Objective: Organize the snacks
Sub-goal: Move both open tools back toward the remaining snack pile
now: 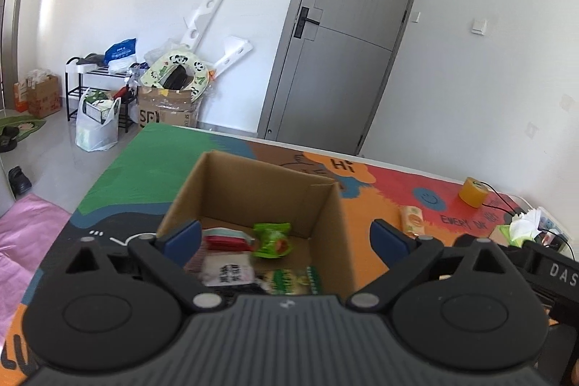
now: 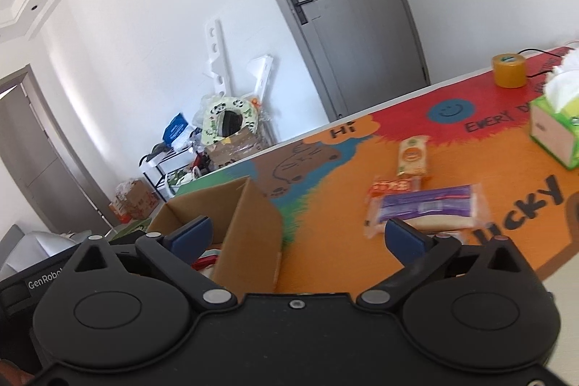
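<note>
Jaws spread wide and empty, the left gripper point(image 1: 286, 234) hangs over an open cardboard box point(image 1: 253, 194) on the bench point(image 1: 144, 161), whose top is covered in a bright cartoon print. Inside the box lie several snacks: a green packet point(image 1: 271, 240), a red packet point(image 1: 224, 239), a white packet with dark lettering point(image 1: 228, 272) and a green-and-white packet point(image 1: 293, 281) at the near wall.

The right gripper point(image 2: 296, 234), its jaws likewise fully apart and holding nothing, sits at the box's right-hand corner, one blue pad over the box, the other above the bench.

Still out on the bench, well apart from the box, are a long purple-and-white packet point(image 2: 427, 207), a small red-and-white packet point(image 2: 394, 186) touching its far edge, and a beige packet with an orange circle point(image 2: 412, 156) just beyond. Further right stand a green tissue box point(image 2: 553, 132) and a roll of yellow tape point(image 2: 508, 70). A grey door point(image 1: 343, 35) closes the white wall behind.
</note>
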The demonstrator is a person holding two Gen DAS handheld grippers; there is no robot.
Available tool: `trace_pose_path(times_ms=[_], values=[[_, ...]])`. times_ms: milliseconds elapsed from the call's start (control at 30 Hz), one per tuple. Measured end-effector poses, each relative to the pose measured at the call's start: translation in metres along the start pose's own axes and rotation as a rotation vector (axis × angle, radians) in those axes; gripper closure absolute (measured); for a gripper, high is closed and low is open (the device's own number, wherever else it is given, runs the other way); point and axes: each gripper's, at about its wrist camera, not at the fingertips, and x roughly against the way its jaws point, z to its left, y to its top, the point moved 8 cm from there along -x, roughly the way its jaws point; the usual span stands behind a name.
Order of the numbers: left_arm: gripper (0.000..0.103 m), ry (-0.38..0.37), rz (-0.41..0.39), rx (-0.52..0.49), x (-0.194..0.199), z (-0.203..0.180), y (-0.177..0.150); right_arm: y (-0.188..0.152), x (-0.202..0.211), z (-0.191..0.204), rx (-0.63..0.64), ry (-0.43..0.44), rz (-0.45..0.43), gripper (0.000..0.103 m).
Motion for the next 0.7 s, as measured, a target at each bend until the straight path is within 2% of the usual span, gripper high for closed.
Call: trace_pose_path(times_ms=[400, 700], values=[[0.004, -0.058, 0.009, -0.056, 0.0, -0.055, -0.007, 0.012, 0.036, -0.063, -0.063, -0.069, -0.05, 0.0], [0.004, -0.106, 0.03, -0.086, -0.01, -0.09, -0.017, 0.017, 0.046, -0.098, -0.094, -0.12, -0.073, 0.0]])
